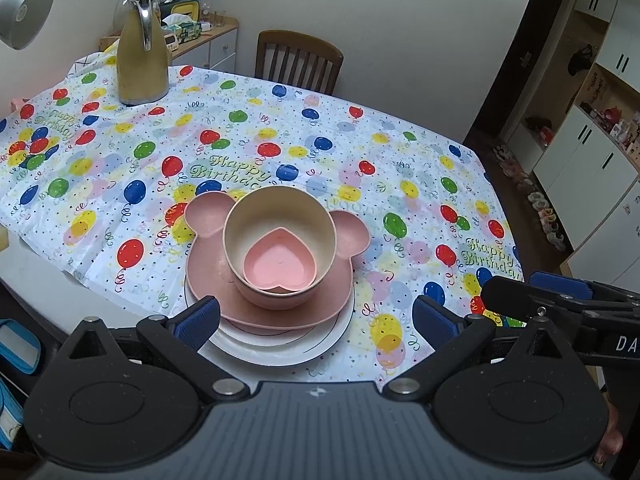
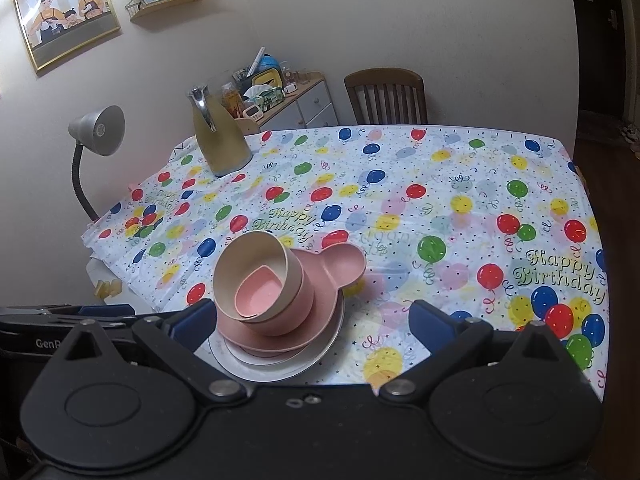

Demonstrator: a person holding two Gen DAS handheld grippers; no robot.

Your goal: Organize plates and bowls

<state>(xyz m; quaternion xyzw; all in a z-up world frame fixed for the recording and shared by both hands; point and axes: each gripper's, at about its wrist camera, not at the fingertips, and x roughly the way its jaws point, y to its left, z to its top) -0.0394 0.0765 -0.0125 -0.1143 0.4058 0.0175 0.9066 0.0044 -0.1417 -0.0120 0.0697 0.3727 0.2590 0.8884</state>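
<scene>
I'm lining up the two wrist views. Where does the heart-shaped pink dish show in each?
Left wrist: heart-shaped dish at lower centre, nested in the cream bowl.
Right wrist: heart-shaped dish lower left of centre, inside the same bowl.
Shared landmark: the gold jug at the table's far side.

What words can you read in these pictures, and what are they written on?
"Happy Birthday": printed several times on the balloon tablecloth.
"Happy Family": top of the framed picture on the wall; the second word is blurry.
"DA": cut off, on the right gripper.
"GenR": cut off, on the left gripper.
Labels on the cabinet clutter: too small to read.
</scene>
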